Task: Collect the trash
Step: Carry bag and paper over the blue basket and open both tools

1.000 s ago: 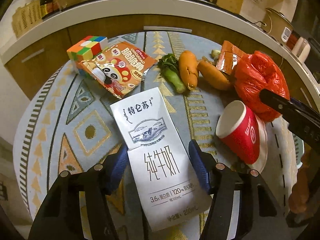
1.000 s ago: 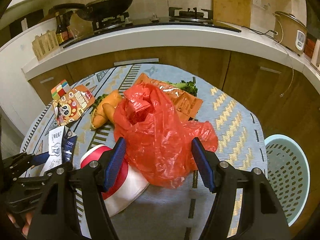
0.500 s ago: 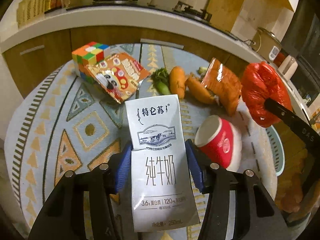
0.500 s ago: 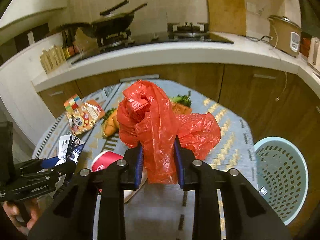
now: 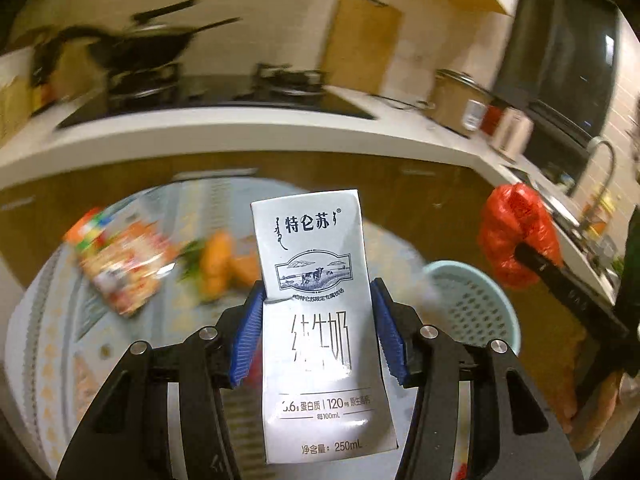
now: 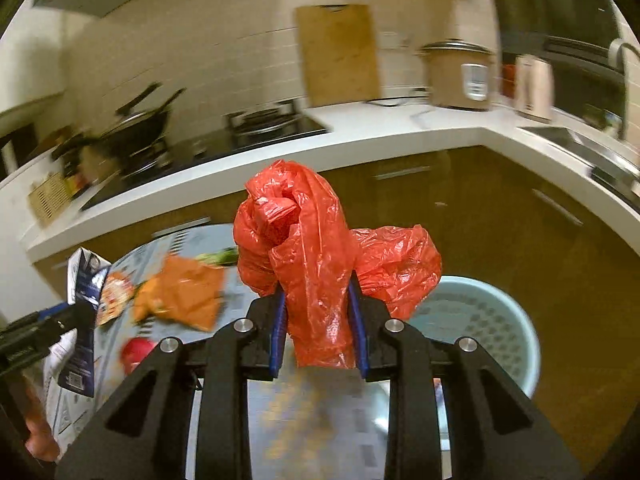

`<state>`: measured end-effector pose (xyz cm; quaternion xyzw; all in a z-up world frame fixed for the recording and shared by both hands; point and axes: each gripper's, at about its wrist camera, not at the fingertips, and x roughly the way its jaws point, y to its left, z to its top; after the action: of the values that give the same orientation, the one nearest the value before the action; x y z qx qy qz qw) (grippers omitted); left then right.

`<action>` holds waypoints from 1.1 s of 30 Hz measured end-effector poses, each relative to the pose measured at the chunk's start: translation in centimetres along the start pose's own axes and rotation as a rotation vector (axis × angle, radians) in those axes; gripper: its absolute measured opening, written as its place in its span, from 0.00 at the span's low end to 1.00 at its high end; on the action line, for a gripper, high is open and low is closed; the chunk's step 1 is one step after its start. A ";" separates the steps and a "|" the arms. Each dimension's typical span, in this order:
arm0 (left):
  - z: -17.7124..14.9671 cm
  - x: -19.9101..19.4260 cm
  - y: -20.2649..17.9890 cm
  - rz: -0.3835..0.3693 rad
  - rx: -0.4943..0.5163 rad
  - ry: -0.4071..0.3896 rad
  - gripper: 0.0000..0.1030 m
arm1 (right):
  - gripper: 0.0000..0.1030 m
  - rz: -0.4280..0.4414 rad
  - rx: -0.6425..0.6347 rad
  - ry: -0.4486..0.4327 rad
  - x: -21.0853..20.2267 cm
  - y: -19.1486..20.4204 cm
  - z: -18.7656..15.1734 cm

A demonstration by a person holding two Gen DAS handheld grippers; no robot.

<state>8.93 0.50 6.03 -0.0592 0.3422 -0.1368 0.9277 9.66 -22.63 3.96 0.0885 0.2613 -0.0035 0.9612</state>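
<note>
— Both hand-held grippers are loaded, from where I stand. Left hand-held gripper (image 5: 316,332) has its two blue pads clamped on the sides of one white 250 mL milk carton (image 5: 320,320), upright, lifted clear of the round surface (image 5: 36,320).

— And the right one?

— Right hand-held gripper (image 6: 318,322) is squeezed tight on one crumpled red plastic bag (image 6: 316,256); the bag bulges above and to the right of the pads and hangs in the air, raised off the surface. From the left camera you see the same bag (image 5: 516,236) off to the right, with the pale blue perforated basket (image 5: 476,308) below it.

— One basket only?

— One. In the right view the basket (image 6: 492,320) sits on the floor just behind and to the right of the bag.

— What's left on the surface?

— It's blurred, so I count loosely: one colourful cube (image 5: 86,230) at the far left, one snack packet (image 5: 124,264) touching it, two carrots (image 5: 224,266) side by side with a bit of green beside them. The right view adds one orange wrapper (image 6: 180,296) and one red cup (image 6: 136,354) near the edge.
</note>
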 end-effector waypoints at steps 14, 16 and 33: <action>-0.1 11.1 -16.3 -0.198 0.179 0.170 0.49 | 0.23 -0.209 0.261 0.174 2.2 -14.7 -3.8; -0.7 12.6 -17.5 -0.204 0.188 0.200 0.49 | 0.23 -0.214 0.279 0.201 2.7 -15.8 -4.5; -2.6 17.4 -19.8 -0.230 0.159 0.234 0.72 | 0.52 -0.246 0.345 0.283 5.0 -18.8 -7.0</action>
<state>15.67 -23.55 -2.72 -0.0079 0.4270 -0.2747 0.8615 9.49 -39.69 -7.69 0.2186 0.3975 -0.1525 0.8780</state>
